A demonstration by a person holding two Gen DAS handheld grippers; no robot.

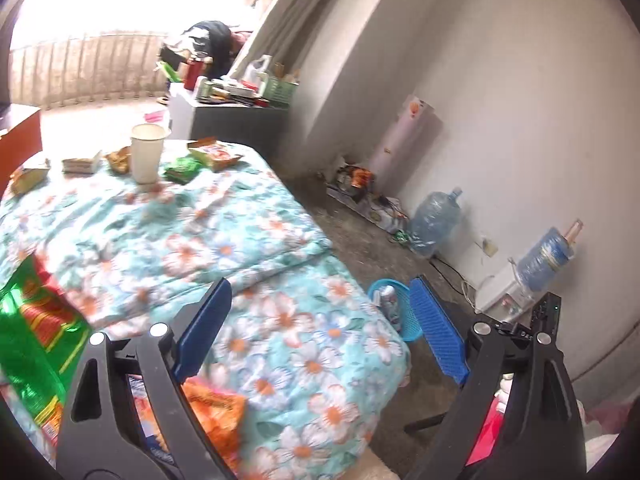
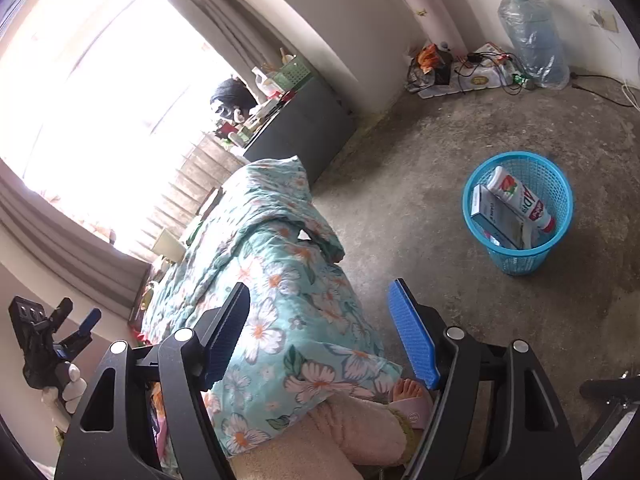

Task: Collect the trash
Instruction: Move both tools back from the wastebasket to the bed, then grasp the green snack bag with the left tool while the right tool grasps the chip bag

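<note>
The left claw [image 1: 320, 320] stands wide open with nothing between its blue pads; it hangs over the near corner of the bed [image 1: 224, 240]. The right claw [image 2: 320, 336] is also wide open and empty, above the bed's edge and the floor [image 2: 400, 184].

Trash lies on the floral quilt. At the far end a paper cup [image 1: 147, 153] stands upright, mouth up. Around it lie a green wrapper [image 1: 182, 169], an orange-and-green packet [image 1: 214, 154], a small box [image 1: 82, 165] and a crumpled orange wrapper [image 1: 119, 160]. Near the left claw lie a large green-and-red bag [image 1: 36, 332] and an orange packet [image 1: 216, 408]; their print is blurred.

A blue basket [image 2: 516, 258] stands upright on the floor, well apart from the bed. Inside it, a white tube [image 2: 520, 198] leans with its long axis diagonal, red cap low at the right; its red lettering cannot be read in full. A grey carton [image 2: 496, 216] leans beside the tube, touching it.
</note>
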